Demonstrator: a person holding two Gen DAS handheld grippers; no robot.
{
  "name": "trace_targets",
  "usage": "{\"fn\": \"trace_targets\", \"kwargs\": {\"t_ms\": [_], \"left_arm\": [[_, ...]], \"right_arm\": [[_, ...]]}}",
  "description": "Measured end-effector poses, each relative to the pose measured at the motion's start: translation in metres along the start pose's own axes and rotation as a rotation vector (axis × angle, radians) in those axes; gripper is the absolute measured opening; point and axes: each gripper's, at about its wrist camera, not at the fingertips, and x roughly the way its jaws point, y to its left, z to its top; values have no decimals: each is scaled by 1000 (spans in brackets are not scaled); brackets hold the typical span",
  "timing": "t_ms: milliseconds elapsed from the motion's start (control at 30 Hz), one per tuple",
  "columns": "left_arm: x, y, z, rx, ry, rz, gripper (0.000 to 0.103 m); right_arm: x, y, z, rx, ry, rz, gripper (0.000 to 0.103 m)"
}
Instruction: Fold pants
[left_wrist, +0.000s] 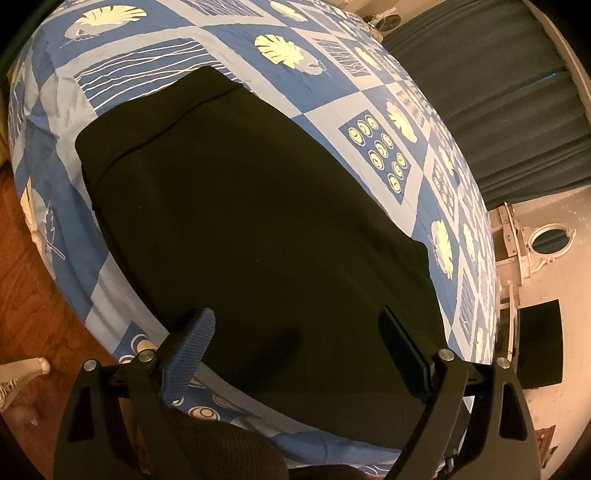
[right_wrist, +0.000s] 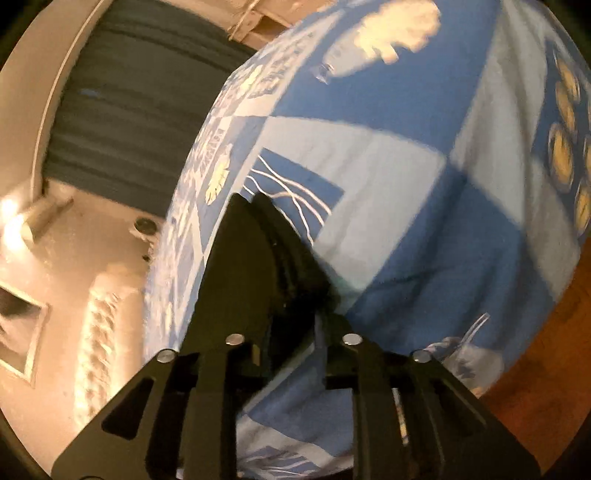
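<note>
The black pants (left_wrist: 255, 236) lie on the bed (left_wrist: 332, 96), spread out ahead of the left gripper (left_wrist: 295, 354) as one broad dark slab with a seam or waistband line running across its far end. From here they look already doubled over once, though the cloth is so dark I can't be sure how many layers there are; I'd say the folding is partway done, with at least one more fold needed to make a compact bundle.

The left fingers (left_wrist: 192, 350) are spread wide apart, holding nothing, hovering over the near edge of the pants, which fill the space between and beyond them.

The right gripper (right_wrist: 291, 317) is another matter: its fingers are drawn in close and black cloth (right_wrist: 258, 258) rises from between them, so it appears to be clamped on an edge or corner of the pants. That view is blurred, and the tips themselves are hidden by the cloth.

Only the left view shows the whole garment and its outline on the patterned bedcover; only the right view shows the pinch itself, with bare bedcover (right_wrist: 388, 192) stretching beyond the fingers.
</note>
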Motion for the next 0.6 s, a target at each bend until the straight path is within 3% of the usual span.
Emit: {"fn": "trace_targets", "kwargs": {"t_ms": [67,133,333,467,600], "left_arm": [[0,1,1,-2,4,0,89],[1,1,1,-7,7,-1,89],[-1,2,5,-5,-9,-9,89],[-5,1,8,11,-42,-7,89],[-7,-1,12,32,-62,0,89]], "right_arm": [[-16,9,12,-84,-44,-74,38],[-24,11,26,-115,-64,-61,58],[2,-7,59,-99,36,36,60],[27,-12,58,-57,128,152,68],[41,-14,51,-24,223,260,69]]}}
